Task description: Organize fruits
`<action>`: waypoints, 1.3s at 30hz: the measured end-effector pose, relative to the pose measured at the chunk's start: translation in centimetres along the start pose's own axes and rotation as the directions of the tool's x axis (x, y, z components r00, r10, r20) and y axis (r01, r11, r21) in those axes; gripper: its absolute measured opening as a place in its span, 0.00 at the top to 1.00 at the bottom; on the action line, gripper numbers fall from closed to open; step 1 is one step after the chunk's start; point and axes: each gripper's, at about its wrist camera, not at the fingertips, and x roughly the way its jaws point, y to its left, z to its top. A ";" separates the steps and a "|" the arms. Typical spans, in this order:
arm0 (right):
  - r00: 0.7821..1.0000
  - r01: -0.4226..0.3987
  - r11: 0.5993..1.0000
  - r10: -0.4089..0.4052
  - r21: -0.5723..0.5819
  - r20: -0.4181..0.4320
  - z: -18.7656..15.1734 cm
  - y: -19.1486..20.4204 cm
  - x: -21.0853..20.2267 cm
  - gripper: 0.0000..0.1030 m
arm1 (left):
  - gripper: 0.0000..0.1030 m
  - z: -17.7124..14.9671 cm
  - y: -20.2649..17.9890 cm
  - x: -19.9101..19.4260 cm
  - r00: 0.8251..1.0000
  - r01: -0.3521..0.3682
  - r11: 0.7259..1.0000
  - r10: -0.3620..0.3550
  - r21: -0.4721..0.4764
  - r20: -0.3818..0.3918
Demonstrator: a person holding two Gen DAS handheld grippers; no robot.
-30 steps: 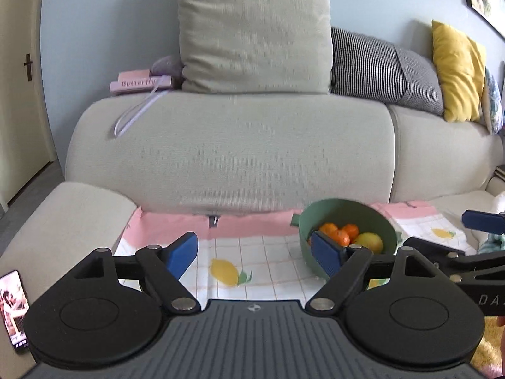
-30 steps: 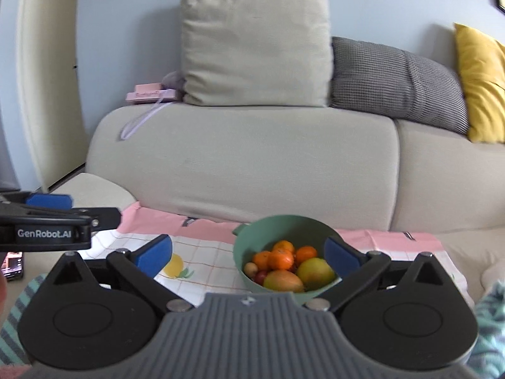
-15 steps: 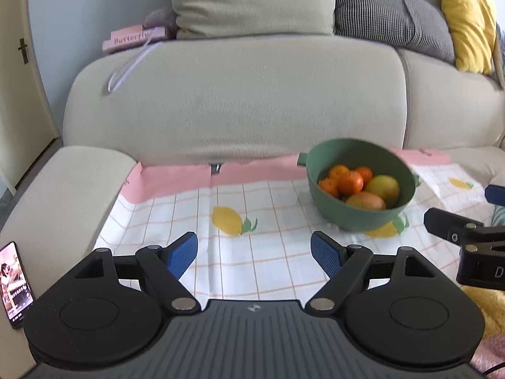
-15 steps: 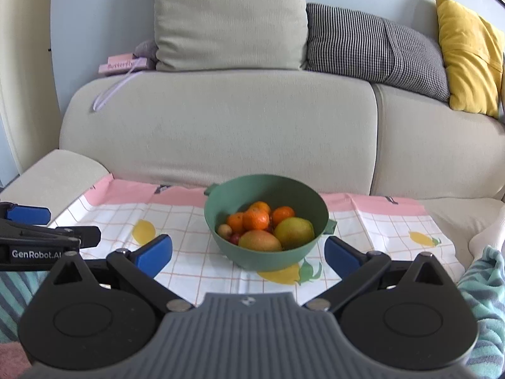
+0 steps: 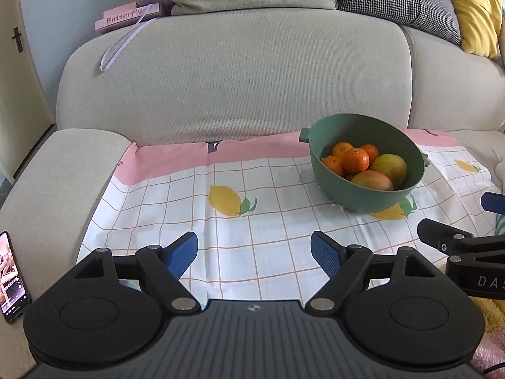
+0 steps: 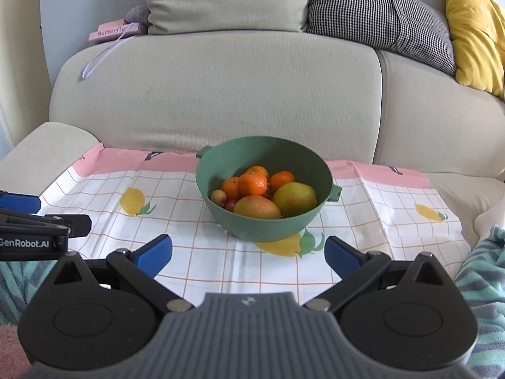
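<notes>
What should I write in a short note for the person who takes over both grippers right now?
Left gripper: open, holding nothing, above the lemon-print cloth, to the left of the bowl.
Right gripper: open, holding nothing, just in front of the bowl.
Green bowl: stands on the cloth on the sofa seat. Inside are several mandarins, a mango, a yellow-green fruit and some small fruits.
Done: nothing is sorted yet; all fruit is in the bowl.
Left: probably take the fruit out one piece at a time and arrange it on the cloth.
</notes>
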 end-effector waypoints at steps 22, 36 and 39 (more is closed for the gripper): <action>1.000 0.002 1.000 -0.002 -0.001 -0.014 0.0 0.1 0.3 0.04 | 0.07 0.1 0.5 -0.1 1.000 -0.002 1.000 0.002 -0.012 -0.007; 1.000 -0.001 1.000 0.001 0.001 -0.016 0.0 0.0 0.1 0.04 | 0.08 0.1 0.5 -0.2 1.000 -0.002 1.000 0.002 -0.013 -0.012; 1.000 -0.005 1.000 0.005 -0.002 -0.015 -0.1 0.0 0.1 0.04 | 0.07 0.1 0.5 -0.2 1.000 -0.003 1.000 0.003 -0.014 -0.012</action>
